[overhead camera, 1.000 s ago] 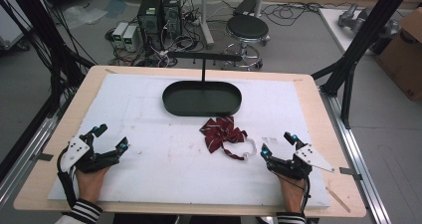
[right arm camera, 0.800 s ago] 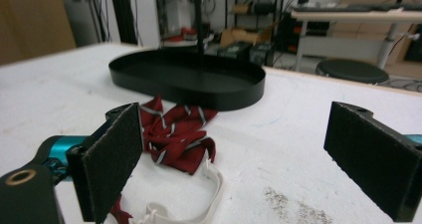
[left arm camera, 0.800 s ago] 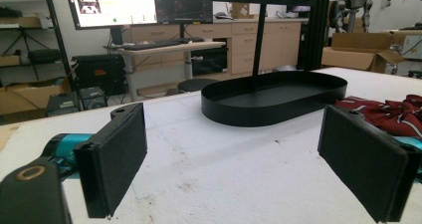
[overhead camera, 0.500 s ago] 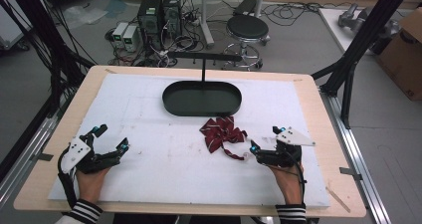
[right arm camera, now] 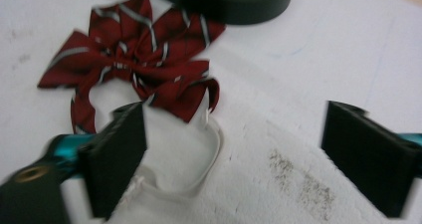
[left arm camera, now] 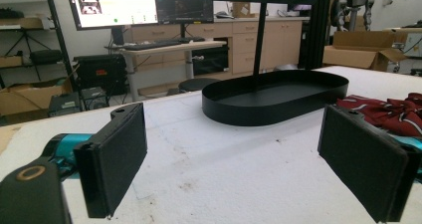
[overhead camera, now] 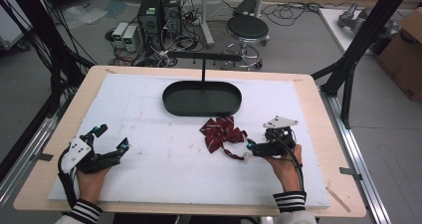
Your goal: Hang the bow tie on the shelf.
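Striped maroon bow (overhead camera: 222, 133) beside oval black tray (overhead camera: 202, 98), perhaps fabric; both grippers' fingers (right arm camera: 115, 157) spread, empty

Bow tie (right arm camera: 144, 59): striped cloth, soft | tray (left arm camera: 276, 97): matt black, probably metal | table cover (overhead camera: 149, 134): white, rough, scuffed

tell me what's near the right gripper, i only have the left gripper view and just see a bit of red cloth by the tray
Observer: It's a red striped bow tie, lying flat in front of the tray, apart from it.
Operator: is the right gripper on it
Observer: No. The right gripper is open beside it, holding nothing.
Operator: anything attached to the bow
Observer: A white strap loops out from it, lying between the right gripper's jaws in the right gripper view.
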{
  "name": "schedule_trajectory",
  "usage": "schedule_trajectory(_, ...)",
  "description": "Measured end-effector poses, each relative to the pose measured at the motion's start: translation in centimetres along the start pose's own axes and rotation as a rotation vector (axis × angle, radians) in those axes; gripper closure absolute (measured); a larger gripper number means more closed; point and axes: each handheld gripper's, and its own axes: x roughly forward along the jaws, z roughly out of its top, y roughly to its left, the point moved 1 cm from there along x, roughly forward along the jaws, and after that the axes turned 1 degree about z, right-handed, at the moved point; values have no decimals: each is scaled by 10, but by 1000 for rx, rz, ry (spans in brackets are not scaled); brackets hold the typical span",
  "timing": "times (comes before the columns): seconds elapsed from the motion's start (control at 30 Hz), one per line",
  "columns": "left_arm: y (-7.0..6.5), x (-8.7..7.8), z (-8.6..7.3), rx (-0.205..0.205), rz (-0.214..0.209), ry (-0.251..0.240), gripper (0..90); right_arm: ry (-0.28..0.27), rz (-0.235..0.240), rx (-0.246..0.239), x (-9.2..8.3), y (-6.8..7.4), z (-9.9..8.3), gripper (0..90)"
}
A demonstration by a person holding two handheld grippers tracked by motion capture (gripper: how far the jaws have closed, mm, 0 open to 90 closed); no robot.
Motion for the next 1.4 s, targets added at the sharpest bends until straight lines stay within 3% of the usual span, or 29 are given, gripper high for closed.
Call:
schedule_trajectory(0.1, 0, 0, 0, -2, -1, 4, 125, 26, -9, -29, 3, 1, 3, 168)
schedule_trajectory(0.27, 0, 0, 0, 0, -2, 5, 125, 93, 3, 7, 11, -2, 7, 176)
schedule_trajectory(0.33, 0, 0, 0, 3, -3, 6, 125, 132, 4, 22, 15, -4, 9, 251)
schedule_trajectory(0.43, 0, 0, 0, 2, -4, 7, 125, 164, 12, 28, 18, -5, 9, 290)
schedule_trajectory(0.53, 0, 0, 0, 3, -4, 6, 125, 222, 23, 52, 23, -4, 9, 409)
schedule_trajectory(0.83, 0, 0, 0, 6, -5, 6, 125, 317, 17, 54, 31, -4, 9, 532)
schedule_trajectory(0.87, 0, 0, 0, 7, -6, 7, 125, 346, 21, 51, 31, -3, 12, 553)
schedule_trajectory(1.33, 0, 0, 0, 0, -8, 7, 125, 419, 24, 63, 40, -1, 17, 700)
schedule_trajectory(1.4, 0, 0, 0, 0, -8, 7, 125, 427, 37, 80, 41, -1, 17, 780)
